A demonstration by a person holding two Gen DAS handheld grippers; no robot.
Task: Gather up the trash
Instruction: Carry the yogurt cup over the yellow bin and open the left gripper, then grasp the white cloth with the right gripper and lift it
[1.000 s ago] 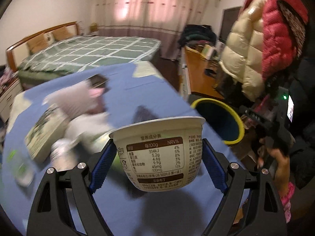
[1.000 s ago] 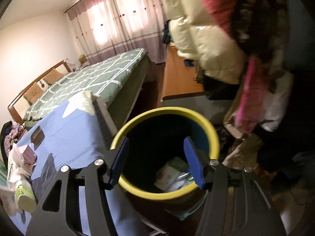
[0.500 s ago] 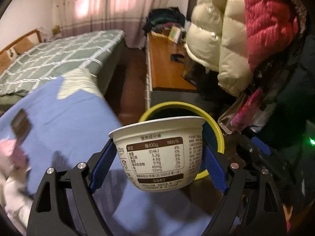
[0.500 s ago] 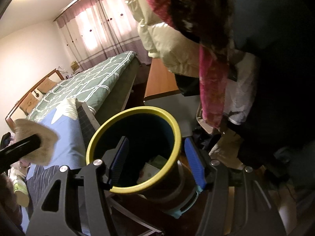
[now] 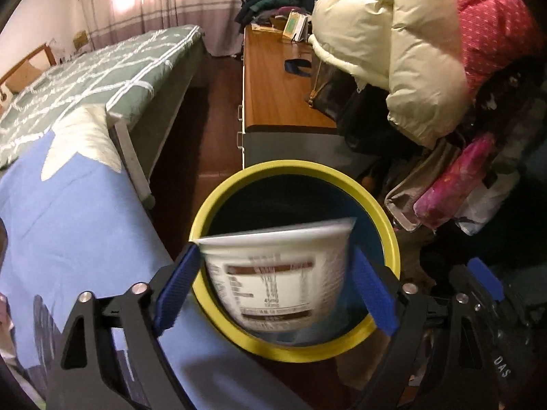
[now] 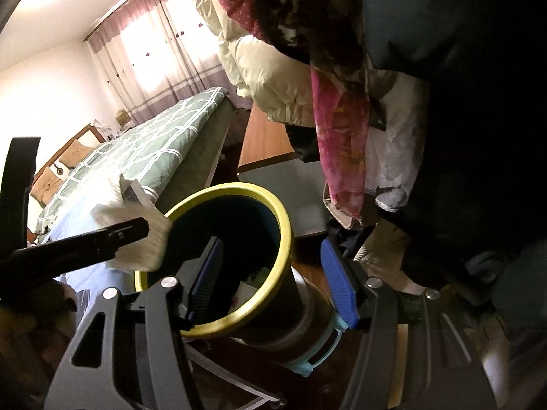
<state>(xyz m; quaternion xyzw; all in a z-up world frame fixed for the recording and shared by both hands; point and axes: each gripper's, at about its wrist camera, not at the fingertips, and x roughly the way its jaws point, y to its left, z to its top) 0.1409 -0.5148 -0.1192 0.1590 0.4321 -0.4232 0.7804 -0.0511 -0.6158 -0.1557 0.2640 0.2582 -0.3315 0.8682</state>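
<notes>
A white paper cup [image 5: 273,273] with a brown nutrition label sits blurred between the blue pads of my left gripper [image 5: 273,285], right over the mouth of the yellow-rimmed dark bin [image 5: 342,177]. The jaws look slightly wider than the cup, so I cannot tell whether they still grip it. In the right wrist view the cup [image 6: 136,239] and the left gripper's finger show at the bin's [image 6: 283,225] left rim. My right gripper [image 6: 273,280] is open, its jaws astride the bin's near wall. Trash [image 6: 249,283] lies inside the bin.
The blue-covered table [image 5: 68,222] is at left, its edge beside the bin. A green quilted bed [image 5: 102,68] lies behind. A wooden cabinet [image 5: 273,85] and hanging cream and red jackets [image 5: 393,51] crowd the right.
My left gripper swung right from over the table to above the bin with the cup. The cup is now blurred and slightly tilted. The bin appears nearer and more tilted in the right view.
</notes>
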